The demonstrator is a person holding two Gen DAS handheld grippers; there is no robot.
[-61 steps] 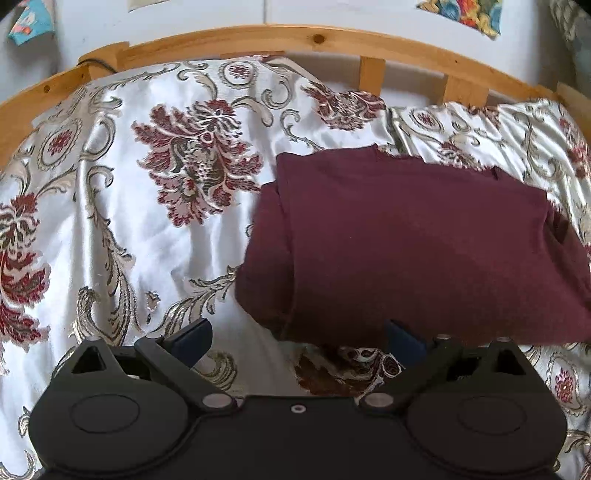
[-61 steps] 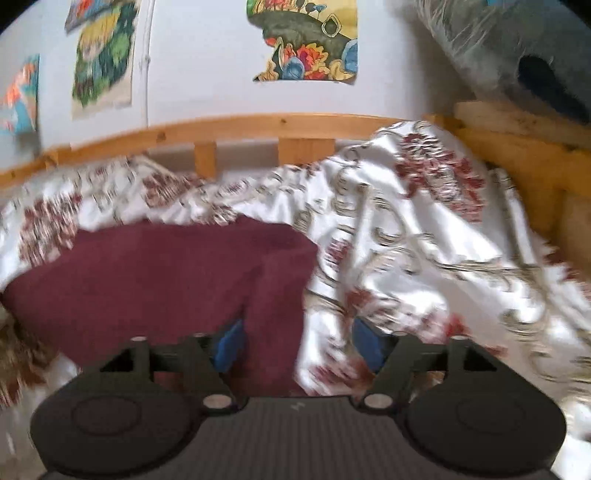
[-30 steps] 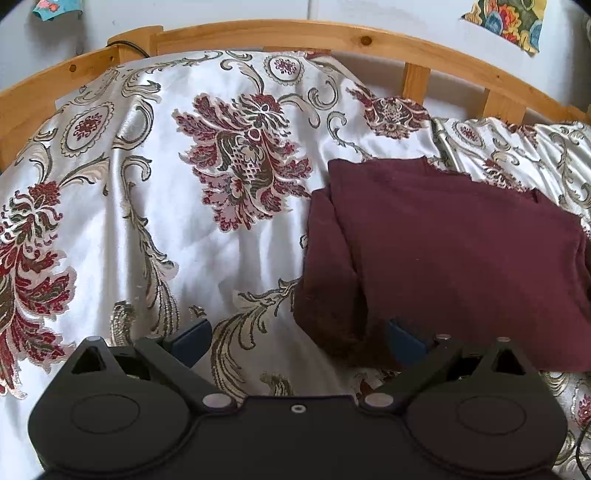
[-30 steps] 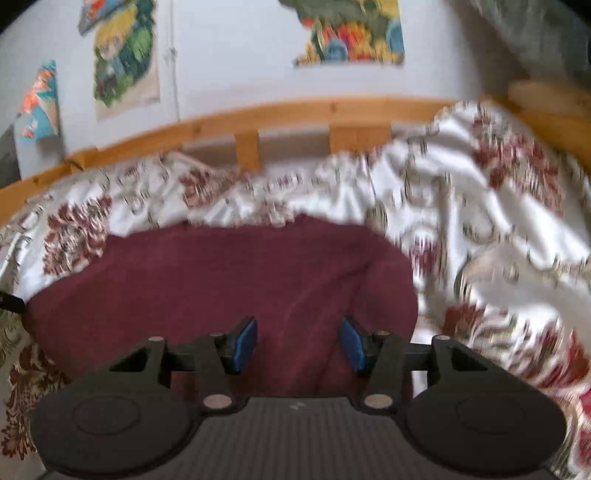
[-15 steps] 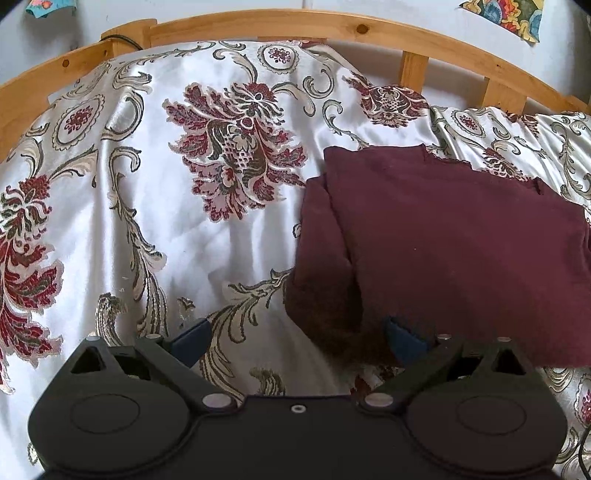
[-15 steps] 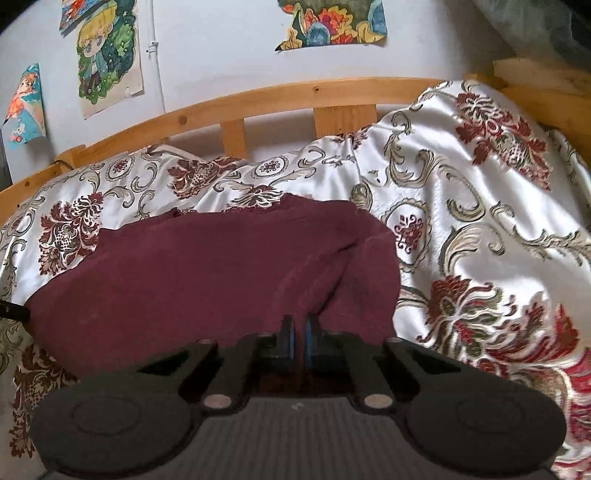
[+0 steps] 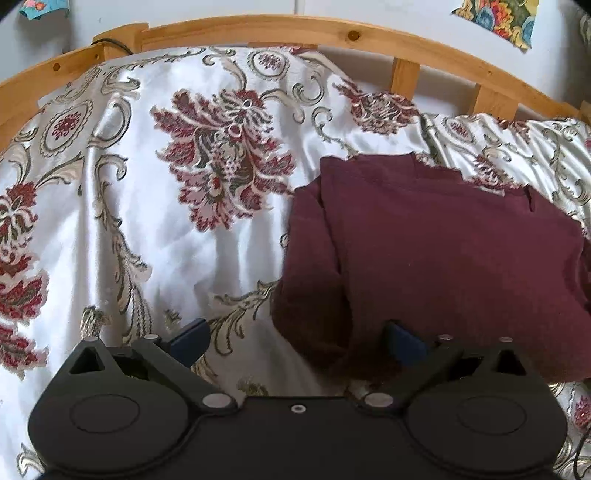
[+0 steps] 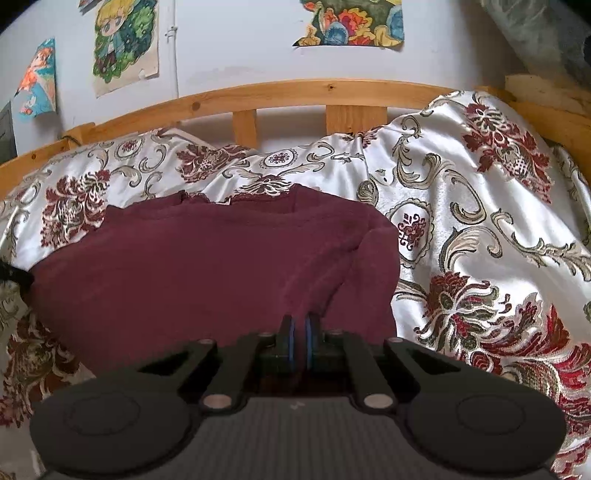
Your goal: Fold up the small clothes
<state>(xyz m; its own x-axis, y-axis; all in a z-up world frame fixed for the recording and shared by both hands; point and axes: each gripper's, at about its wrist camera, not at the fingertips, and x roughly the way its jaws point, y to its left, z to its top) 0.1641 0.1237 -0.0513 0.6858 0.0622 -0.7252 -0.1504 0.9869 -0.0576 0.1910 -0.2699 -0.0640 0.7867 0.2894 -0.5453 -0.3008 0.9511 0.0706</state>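
As it lies on the floral bedspread, the maroon garment is partly folded, with its long axis running side to side across both views. In the left wrist view it fills the area from 1 to 4 o'clock; its notched neckline edge points toward the wooden bed rail at 12 o'clock, and a folded-in flap forms a narrow vertical band along its 9 o'clock side. In the right wrist view the garment spreads from 9 o'clock to the centre, its neckline again facing the rail at 12 o'clock, and a second folded flap lies at its 3 o'clock end.

The left gripper stands with jaws wide apart. Its left pad is over bare bedspread, its right pad is at the garment's near hem, and the garment's lower left corner lies between the two. No pinch is evident.

The right gripper is clamped almost fully closed at the near edge of the garment, by the folded flap; maroon cloth shows in the narrow gap between the blue pads.

Paper pictures hang on the wall at 11 and 12 o'clock.
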